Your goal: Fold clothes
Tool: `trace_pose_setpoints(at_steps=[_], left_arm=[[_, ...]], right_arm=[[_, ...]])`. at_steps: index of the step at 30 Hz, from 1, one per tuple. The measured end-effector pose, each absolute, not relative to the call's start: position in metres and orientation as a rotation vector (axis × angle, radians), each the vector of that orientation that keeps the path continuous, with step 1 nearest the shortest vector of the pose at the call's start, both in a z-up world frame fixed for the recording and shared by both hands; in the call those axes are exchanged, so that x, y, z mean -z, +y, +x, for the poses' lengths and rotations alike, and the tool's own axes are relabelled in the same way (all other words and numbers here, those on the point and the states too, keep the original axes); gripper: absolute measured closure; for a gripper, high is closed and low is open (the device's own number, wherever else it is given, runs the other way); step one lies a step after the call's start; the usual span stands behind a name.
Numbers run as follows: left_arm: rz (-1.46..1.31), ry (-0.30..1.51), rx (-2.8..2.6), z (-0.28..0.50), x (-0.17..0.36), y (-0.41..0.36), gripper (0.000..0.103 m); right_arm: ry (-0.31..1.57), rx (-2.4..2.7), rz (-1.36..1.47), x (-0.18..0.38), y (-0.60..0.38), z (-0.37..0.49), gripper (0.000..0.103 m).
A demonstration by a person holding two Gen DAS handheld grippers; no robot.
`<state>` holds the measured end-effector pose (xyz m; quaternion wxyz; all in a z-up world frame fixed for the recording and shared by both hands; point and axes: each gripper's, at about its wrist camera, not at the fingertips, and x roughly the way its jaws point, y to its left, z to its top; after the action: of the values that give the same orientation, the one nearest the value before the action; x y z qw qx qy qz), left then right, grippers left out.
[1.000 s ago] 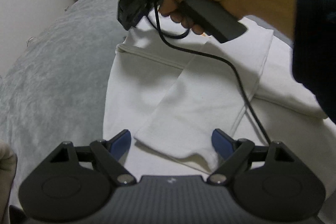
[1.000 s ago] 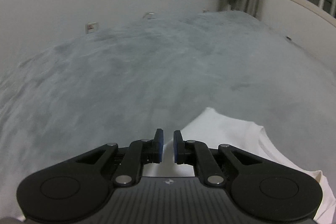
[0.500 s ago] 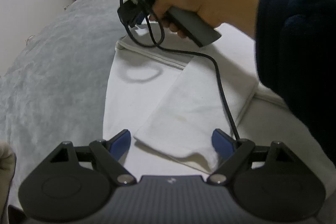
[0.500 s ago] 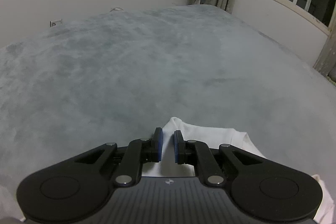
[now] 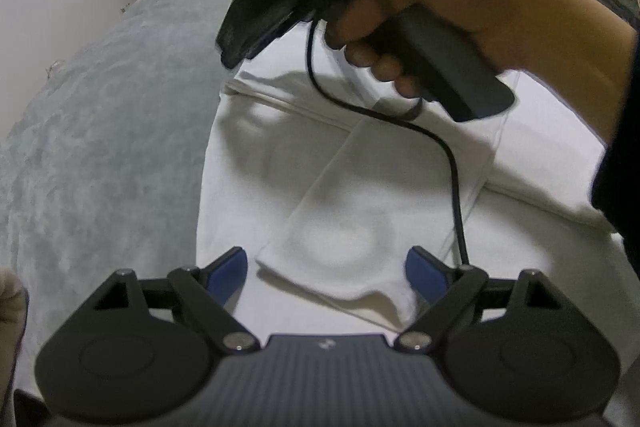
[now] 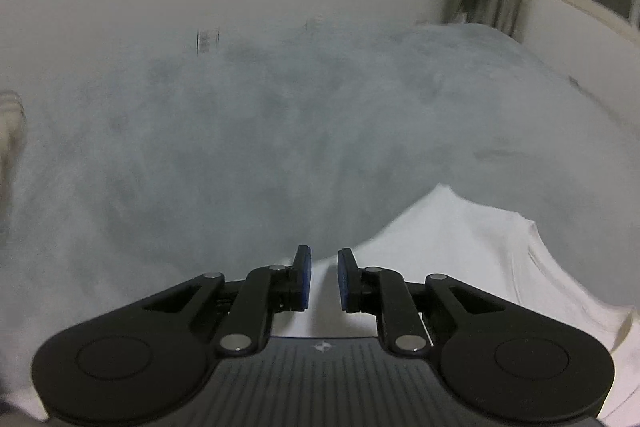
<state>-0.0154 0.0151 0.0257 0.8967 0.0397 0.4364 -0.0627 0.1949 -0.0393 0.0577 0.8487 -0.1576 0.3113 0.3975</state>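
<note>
A white garment (image 5: 280, 163) of soft, smooth knit cloth is spread flat on a grey blanket (image 5: 100, 147) with a plush, mottled nap. One sleeve (image 5: 372, 211) is folded diagonally across the body of the garment, forming a long flat band with a ribbed cuff at its near end. A raised seam runs along the far edge of the cloth.

The left gripper (image 5: 326, 277) is held low over the cuff, its blue-padded fingers (image 5: 228, 271) spread wide on either side of the cuff without pressing on it; its position matches that of a second ago.

The right gripper (image 6: 323, 279) is seen above the far part of the garment, gripped by a hand (image 5: 460, 11) in a dark sleeve (image 5: 624, 163), with a black cable (image 5: 452, 163) hanging from it. Its jaws have just been opening: a narrow gap is now seen between the pads, and nothing is held between them. Half a second ago this gripper was raised with its screen visible; it is now motion-blurred and nearer the camera.
</note>
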Motion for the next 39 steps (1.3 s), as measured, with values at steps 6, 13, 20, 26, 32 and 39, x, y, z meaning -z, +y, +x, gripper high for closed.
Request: trace_pose_setpoints(at_steps=[6, 13, 20, 26, 32, 39], left_arm=[[-0.037, 0.933, 0.208, -0.014, -0.032, 0.031, 0.01], [-0.041, 0.934, 0.23, -0.014, -0.032, 0.033, 0.01], [-0.037, 0.918, 0.224, -0.013, -0.024, 0.032, 0.007], [-0.008, 0.905, 0.219, -0.015, -0.022, 0.028, 0.006], [0.055, 0.883, 0.206, -0.025, -0.021, 0.023, 0.006], [0.117, 0.869, 0.213, -0.037, -0.024, 0.023, 0.007]], right_arm=[[0.712, -0.707, -0.111, -0.072, -0.123, 0.174, 0.086], [0.828, -0.602, 0.098, -0.055, -0.227, 0.098, 0.079], [0.827, -0.521, 0.093, -0.041, -0.266, 0.054, 0.078], [0.798, -0.519, -0.108, -0.046, -0.269, 0.006, 0.078], [0.771, -0.487, -0.29, -0.049, -0.278, -0.026, 0.078], [0.786, -0.481, -0.291, -0.05, -0.294, -0.033, 0.072]])
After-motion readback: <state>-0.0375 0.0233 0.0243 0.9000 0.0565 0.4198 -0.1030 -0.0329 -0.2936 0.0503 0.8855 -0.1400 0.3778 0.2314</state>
